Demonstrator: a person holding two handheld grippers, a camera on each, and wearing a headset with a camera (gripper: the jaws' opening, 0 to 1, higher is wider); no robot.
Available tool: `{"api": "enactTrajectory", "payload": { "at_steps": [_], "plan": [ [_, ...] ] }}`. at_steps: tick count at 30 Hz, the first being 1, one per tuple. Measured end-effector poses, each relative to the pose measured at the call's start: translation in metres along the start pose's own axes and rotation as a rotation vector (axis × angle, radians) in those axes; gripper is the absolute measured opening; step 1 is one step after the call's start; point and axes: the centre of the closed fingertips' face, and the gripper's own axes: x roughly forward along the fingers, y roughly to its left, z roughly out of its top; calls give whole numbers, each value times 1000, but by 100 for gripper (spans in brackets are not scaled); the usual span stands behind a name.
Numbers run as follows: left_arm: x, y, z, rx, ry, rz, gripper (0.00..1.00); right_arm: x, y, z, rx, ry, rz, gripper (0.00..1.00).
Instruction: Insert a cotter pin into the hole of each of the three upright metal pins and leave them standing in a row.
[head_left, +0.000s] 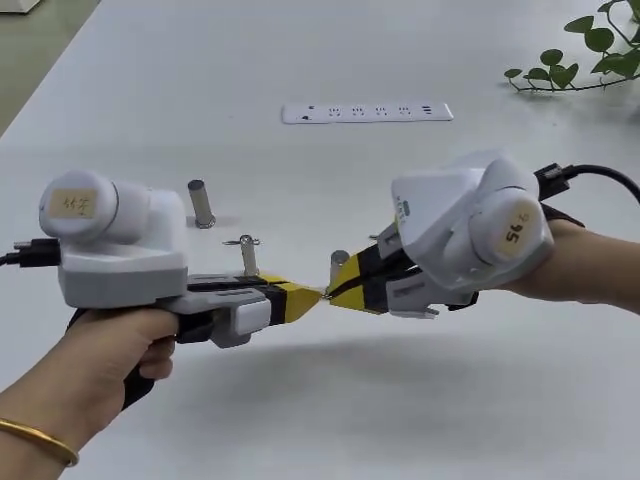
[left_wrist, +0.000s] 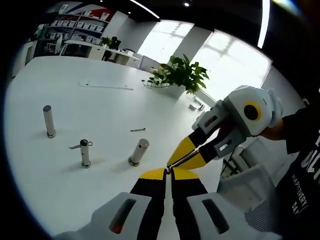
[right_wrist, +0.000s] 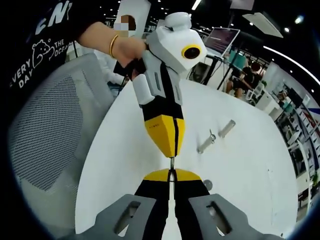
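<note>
- Tip to tip above the tabletop: left claw pinched shut on one end of the thin held cotter pin, right claw clamped on the other end.
- One of three done: middle metal pin upright with the fitted cotter pin through its head.
- Far metal pin upright and bare.
- Near metal pin just behind the claw tips, also bare, seeming to lean in the left gripper view.
- Spare cotter pin lying flat beyond the row.
- Step in hand, probably: regripping the held cotter pin between the claws before the second insertion.
- Next move: releasing with one claw, then lining the straight leg up with the near metal pin's cross-hole, likely steadying that pin with the freed claw.
</note>
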Motion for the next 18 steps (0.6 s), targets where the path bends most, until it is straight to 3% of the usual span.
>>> {"api": "enactTrajectory", "payload": {
  "at_steps": [2,8,12,18],
  "plan": [
    [0,0,0,-16,-5,-2,0,0,0,0,0,1,-2,0],
    [-1,0,-1,7,-4,-5,0,1,0,0,11,-3,-3,0],
    [1,-1,0,160,-7,11,0,1,-1,-1,-4,8,-13,0],
    [1,-2,-4,211,5,5,0,3,1,-2,39,-5,-9,0]
  ]
}}
